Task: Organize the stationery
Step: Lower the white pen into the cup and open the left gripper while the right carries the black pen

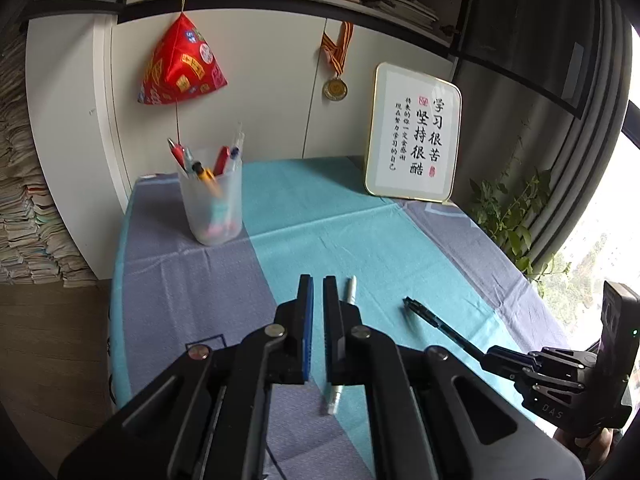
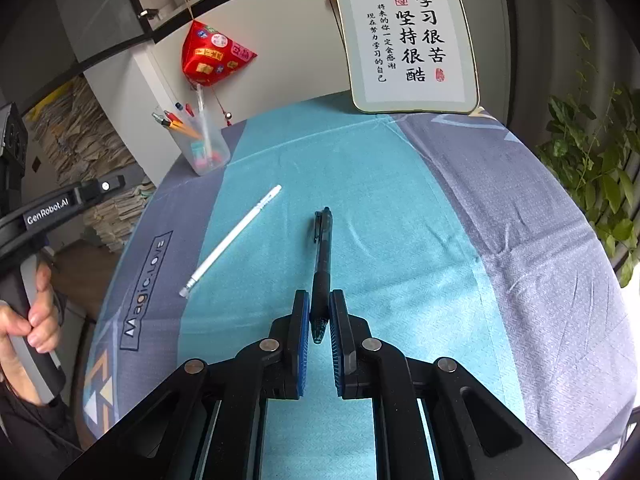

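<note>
A translucent pen cup [image 1: 212, 204] holding several pens stands at the table's far left; it also shows in the right wrist view [image 2: 206, 146]. A white pen [image 2: 232, 240] lies on the teal cloth; in the left wrist view the white pen [image 1: 351, 289] lies just right of my left gripper [image 1: 318, 280], partly hidden under its right finger. The left jaws are nearly closed with nothing between them. My right gripper [image 2: 319, 294] is shut on the tip end of a black pen [image 2: 322, 244], also visible in the left wrist view [image 1: 436, 322].
A framed calligraphy sign [image 1: 414, 132] leans at the table's back. A red pyramid ornament [image 1: 180, 64] and a medal [image 1: 335, 89] hang on the white cabinet. A green plant [image 2: 592, 168] stands off the right edge. Paper stacks [image 1: 20, 200] fill the left.
</note>
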